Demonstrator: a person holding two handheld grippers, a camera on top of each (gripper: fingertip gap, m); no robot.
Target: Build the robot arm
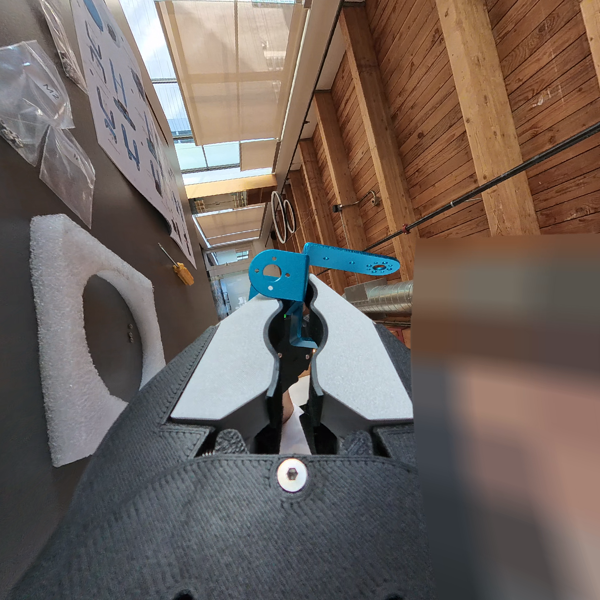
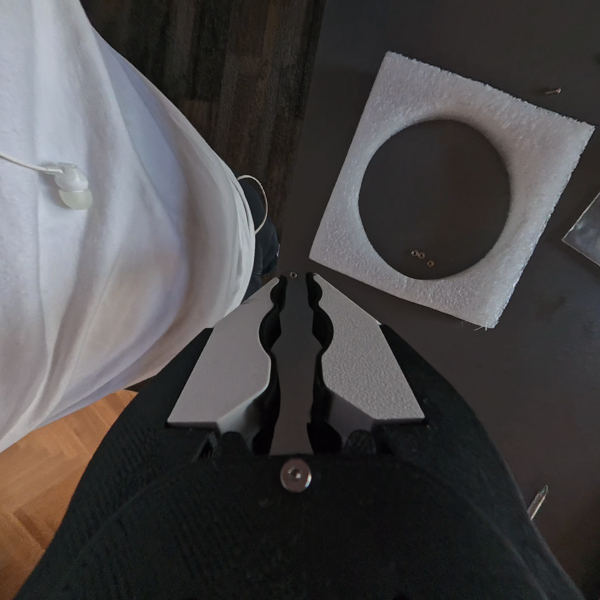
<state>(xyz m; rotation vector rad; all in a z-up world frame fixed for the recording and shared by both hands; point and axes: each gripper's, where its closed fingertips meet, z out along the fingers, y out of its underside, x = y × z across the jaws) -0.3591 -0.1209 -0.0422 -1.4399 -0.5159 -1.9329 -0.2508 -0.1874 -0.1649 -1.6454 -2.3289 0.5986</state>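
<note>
My left gripper (image 1: 293, 292) is shut on a blue metal bracket (image 1: 279, 276) and holds it up in the air, tilted toward the ceiling. A blue perforated arm (image 1: 350, 259) sticks out to the right from the bracket. My right gripper (image 2: 297, 279) is open with a narrow gap, low over the dark table (image 2: 422, 389). A tiny nut (image 2: 293, 275) lies on the table just beyond its tips, between them. A white foam square with a round hole (image 2: 535, 156) lies to the right, with three small nuts (image 2: 418, 255) inside the hole.
The foam (image 1: 65, 324), a yellow screwdriver (image 1: 180, 268), a printed sheet (image 1: 130, 113) and clear plastic bags (image 1: 32, 97) lie on the table. A person in a white shirt (image 2: 97, 227) stands at the table edge (image 2: 308, 162). A loose screw (image 2: 325, 91) lies beyond the foam. Some 20 cm of space lies between my two pairs of fingers.
</note>
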